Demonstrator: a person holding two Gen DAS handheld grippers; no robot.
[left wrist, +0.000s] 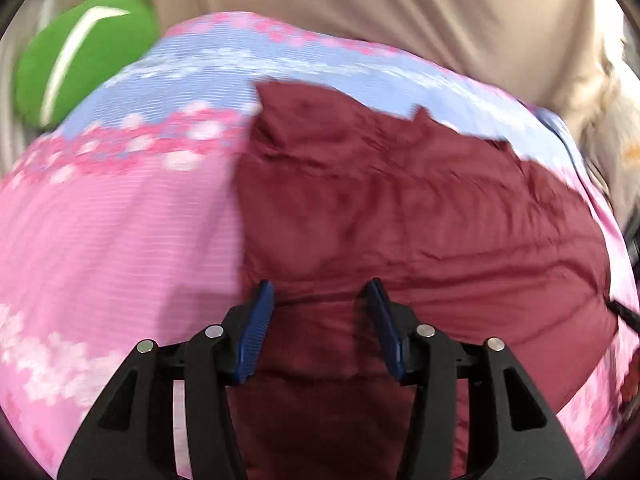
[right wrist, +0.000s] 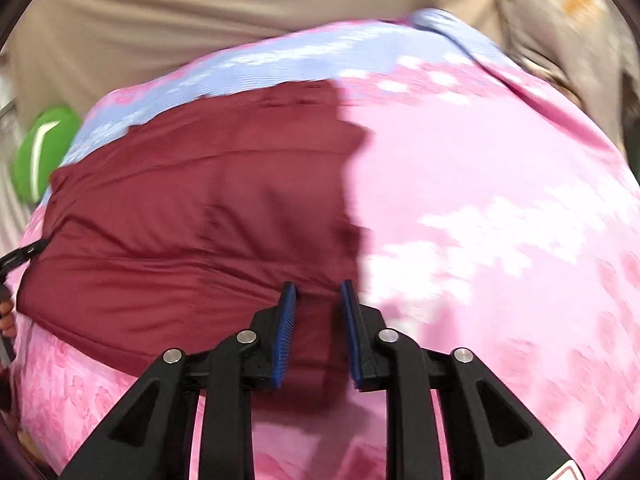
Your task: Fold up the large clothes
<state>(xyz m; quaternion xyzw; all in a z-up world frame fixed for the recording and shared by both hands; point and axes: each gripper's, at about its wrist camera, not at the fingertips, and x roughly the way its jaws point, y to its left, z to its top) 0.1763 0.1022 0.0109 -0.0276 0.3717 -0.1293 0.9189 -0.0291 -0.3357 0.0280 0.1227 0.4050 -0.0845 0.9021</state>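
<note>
your left gripper (left wrist: 320, 292), jaws wide, and right gripper (right wrist: 318, 292), jaws narrow, both empty, flank the crumpled maroon fabric garment (left wrist: 400, 220), lying crosswise at frame centre.

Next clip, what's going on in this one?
A person with a handheld gripper in each hand is working on a dark red garment spread over a pink and blue floral sheet. The left gripper is open over the garment's near edge. The right gripper is also open, narrower, at the garment's near right corner. Neither has hold of the fabric. A green pillow lies beyond the sheet.
</note>
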